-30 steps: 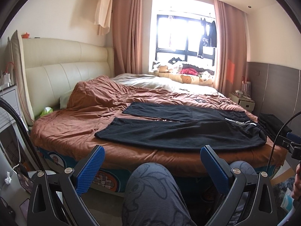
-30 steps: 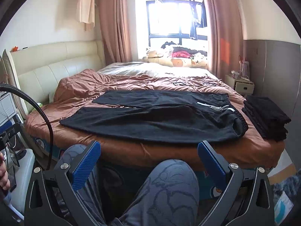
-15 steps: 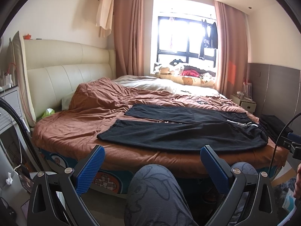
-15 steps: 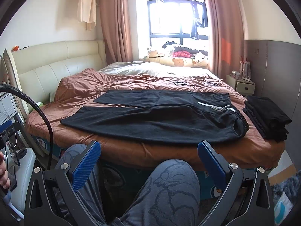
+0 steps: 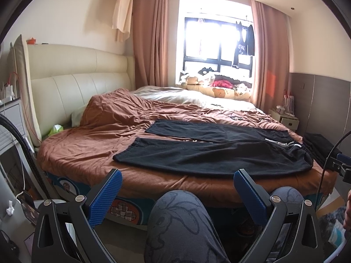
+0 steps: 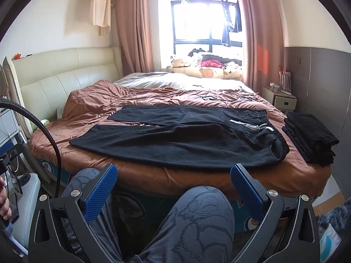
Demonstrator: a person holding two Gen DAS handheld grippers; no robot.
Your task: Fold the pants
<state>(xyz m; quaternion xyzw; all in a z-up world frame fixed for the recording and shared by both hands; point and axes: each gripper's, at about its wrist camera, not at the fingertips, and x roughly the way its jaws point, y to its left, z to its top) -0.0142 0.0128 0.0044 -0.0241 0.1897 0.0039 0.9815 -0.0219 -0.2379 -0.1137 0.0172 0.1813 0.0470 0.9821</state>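
Observation:
Black pants (image 5: 210, 153) (image 6: 175, 140) lie spread flat on the brown bedspread, both legs pointing left, the waistband with a white drawstring (image 6: 252, 126) at the right. My left gripper (image 5: 177, 180) hangs open in front of the bed's near edge, short of the pants, with nothing between its blue pads (image 5: 105, 195). In the right wrist view my right gripper (image 6: 173, 175) is also open and empty, held low over the person's knee (image 6: 204, 214), well back from the pants.
A stack of folded black clothes (image 6: 309, 138) sits at the bed's right edge beside the waistband. The cream headboard (image 5: 70, 89) is at the left, a window with plush toys (image 6: 204, 65) behind, a nightstand (image 6: 279, 97) at the right. The person's patterned-trouser knees (image 5: 179, 219) fill the foreground.
Both views have tilted up slightly, so the bed and pants sit lower in frame. The grippers stay open and the pants have not moved.

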